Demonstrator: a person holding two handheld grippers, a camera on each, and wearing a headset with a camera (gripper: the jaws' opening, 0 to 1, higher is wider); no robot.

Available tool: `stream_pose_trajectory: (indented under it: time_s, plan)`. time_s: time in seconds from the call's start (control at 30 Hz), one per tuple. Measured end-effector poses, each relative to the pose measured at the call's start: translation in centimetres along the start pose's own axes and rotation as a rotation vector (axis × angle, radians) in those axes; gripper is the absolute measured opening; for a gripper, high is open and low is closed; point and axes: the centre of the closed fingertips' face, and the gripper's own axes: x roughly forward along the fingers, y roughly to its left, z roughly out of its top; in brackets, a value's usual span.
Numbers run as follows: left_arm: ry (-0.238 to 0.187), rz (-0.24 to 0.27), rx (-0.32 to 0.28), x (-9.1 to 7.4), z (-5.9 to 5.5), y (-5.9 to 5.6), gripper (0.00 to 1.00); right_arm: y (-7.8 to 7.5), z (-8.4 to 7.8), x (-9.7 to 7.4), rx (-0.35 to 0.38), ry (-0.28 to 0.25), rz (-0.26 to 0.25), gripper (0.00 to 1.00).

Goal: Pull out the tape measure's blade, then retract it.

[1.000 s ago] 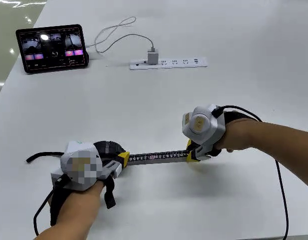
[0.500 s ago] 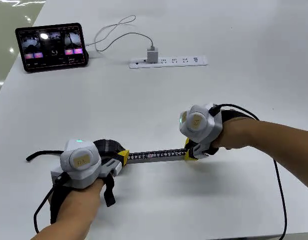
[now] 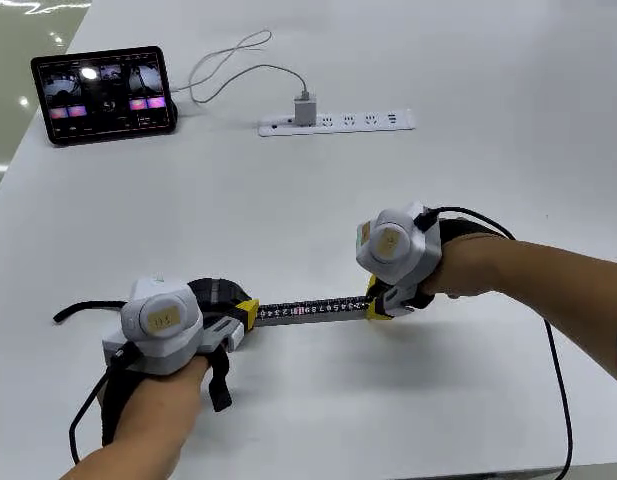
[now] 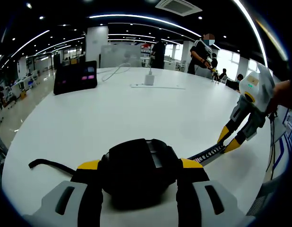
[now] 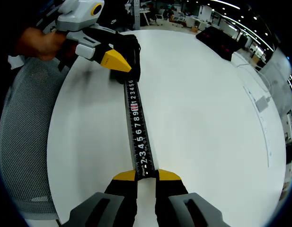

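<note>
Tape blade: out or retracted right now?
Out. The blade runs from the case in the left gripper to the right gripper, shut on its tip; numbers show.

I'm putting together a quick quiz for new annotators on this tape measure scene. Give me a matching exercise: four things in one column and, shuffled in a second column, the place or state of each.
Things
1. tape measure case
2. blade
3. tablet
4. power strip

Places or states
A. lying flat, with a charger plugged into it
B. near the far left corner of the table, screen lit
C. clamped in the left gripper
D. stretched out over the table, its end pinched in the right gripper

Pairs: 1-C, 2-D, 3-B, 4-A
</note>
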Motion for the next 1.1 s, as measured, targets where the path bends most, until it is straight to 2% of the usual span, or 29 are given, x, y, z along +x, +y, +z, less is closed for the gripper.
stream_pose_trajectory:
  time_s: [1.1]
  plan:
    - [0.002,0.000,-0.001,0.02,0.00,0.02,0.59,0.18,0.92,0.37,-0.004,-0.004,-0.003,0.10]
